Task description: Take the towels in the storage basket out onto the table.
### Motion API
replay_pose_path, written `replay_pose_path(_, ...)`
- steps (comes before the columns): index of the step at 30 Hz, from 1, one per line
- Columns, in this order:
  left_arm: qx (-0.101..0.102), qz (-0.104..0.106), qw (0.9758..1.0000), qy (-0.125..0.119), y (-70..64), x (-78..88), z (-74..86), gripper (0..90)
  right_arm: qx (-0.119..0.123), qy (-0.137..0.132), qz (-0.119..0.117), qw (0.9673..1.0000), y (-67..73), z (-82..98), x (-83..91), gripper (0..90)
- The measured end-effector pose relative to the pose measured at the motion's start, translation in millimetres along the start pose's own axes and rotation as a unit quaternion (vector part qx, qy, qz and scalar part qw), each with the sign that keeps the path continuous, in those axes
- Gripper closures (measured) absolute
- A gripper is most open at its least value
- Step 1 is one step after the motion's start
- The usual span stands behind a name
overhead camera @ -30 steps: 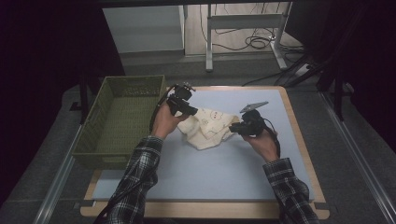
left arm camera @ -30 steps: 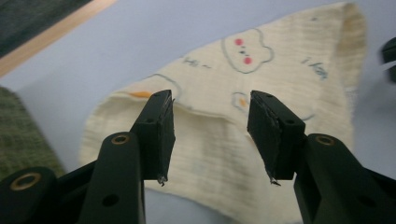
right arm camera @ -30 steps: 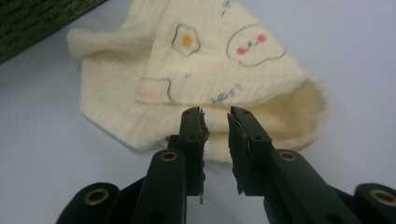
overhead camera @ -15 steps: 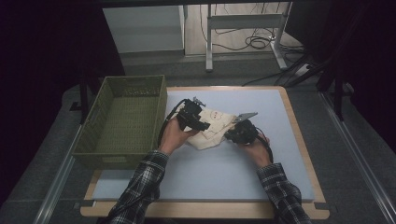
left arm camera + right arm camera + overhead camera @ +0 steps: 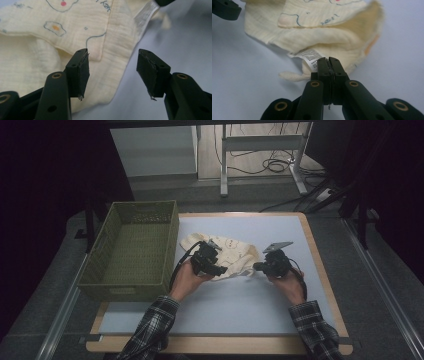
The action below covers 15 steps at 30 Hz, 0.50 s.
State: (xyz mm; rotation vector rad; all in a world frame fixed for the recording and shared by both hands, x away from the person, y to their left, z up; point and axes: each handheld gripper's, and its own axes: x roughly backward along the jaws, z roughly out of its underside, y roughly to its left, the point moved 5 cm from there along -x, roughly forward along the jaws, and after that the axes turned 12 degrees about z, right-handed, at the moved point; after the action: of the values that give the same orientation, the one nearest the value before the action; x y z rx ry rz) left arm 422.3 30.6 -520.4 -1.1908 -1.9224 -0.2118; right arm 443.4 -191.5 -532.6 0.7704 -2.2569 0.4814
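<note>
Over the last second both hands had drawn in toward the cream cloth [image 5: 227, 255] on the desk [image 5: 240, 310], and the 2 grippers ended up at its near edge, the left one having also dropped lower over the fabric. The right gripper [image 5: 328, 61] had just been closing, and its fingers [image 5: 322, 72] now met flat against each other just below the garment's white care label [image 5: 308, 55]. Whether a thin fold of hem was pinched between them I could not tell; the cloth lay immediately ahead of the tips.

The left gripper [image 5: 112, 67] had just been opening, and its fingers [image 5: 80, 72] stood about half apart, holding nothing. The cloth's lower edge lay under the gap and under the finger on that view's left, while the other finger hung over bare desk.

To me that read as the right hand taking, or trying to take, a corner while the left lined up for a second grip. The green basket [image 5: 131, 251] stood beyond the left hand [image 5: 187, 279], well apart from the cloth.
</note>
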Motion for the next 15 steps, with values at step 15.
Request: replay_pose_path(15, 0.017, -0.002, 0.9998, -0.01, 3.3, -0.4, 35.3, 43.7, -0.026, -0.004, 0.005, 0.9996, -21.2, 34.6, 46.7, 75.9)
